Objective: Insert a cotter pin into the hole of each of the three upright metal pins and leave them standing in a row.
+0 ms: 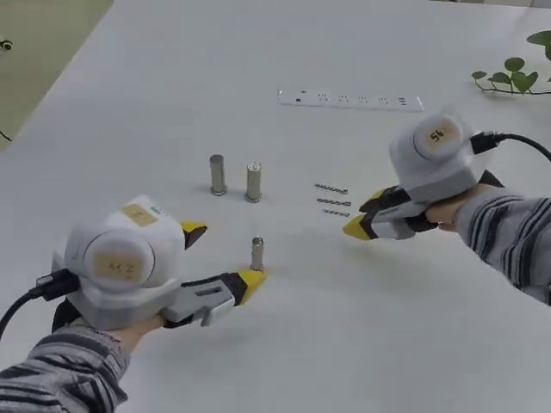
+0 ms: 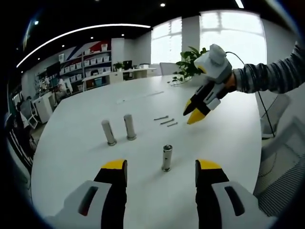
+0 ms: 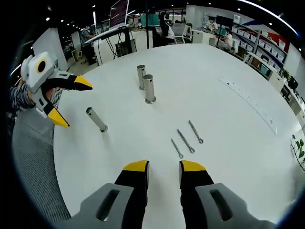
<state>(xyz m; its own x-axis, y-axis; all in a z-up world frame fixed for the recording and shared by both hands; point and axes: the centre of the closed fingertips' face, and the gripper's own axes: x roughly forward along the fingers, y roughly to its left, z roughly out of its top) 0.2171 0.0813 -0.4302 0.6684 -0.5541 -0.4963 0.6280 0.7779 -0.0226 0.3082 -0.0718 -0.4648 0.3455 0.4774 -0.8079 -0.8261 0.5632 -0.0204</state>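
Nothing pinned yet, three cotter pins [image 1: 333,202] loose beside the metal pins [image 1: 252,182], left hand-held gripper [image 1: 223,255] and right hand-held gripper [image 1: 362,217] both gaping empty.

Right gripper [image 3: 164,168] is seen at bottom, yellow-tipped jaws parted by narrow gap, nothing gripped. Three cotter pins [image 3: 186,141] are laid side by side on white table [image 3: 228,162], just ahead of jaws. Farther off, first metal pin [image 3: 141,76] and second metal pin [image 3: 149,88] are stood close together. Third metal pin [image 3: 96,119] is set apart to left, near left gripper [image 3: 76,105], whose jaws are spread wide, nothing between. Power strip [image 3: 248,102] is laid along table's right side.
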